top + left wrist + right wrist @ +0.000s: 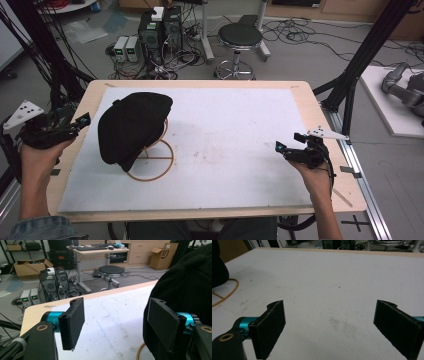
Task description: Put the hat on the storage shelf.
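1. Judging from how things lie, the work is at its beginning: the black hat [132, 127] sits on a wooden stand [152, 160] and no claw touches it.
2. The hat is on the left half of the table [240, 125], nearer to the left edge than to the middle, and the stand's ring base lies flat under it.
3. The left claw [80, 121] hangs at the left edge of the table, just beside the hat; its jaws are wide apart with nothing between them. In the left gripper view the hat [185, 290] is close behind one jaw.
4. The right claw [280, 147] is near the right edge, well apart from the hat; its jaws are also wide apart and empty.
5. What is left, I think, is everything: to reach the hat, close on it and lift it from the stand.
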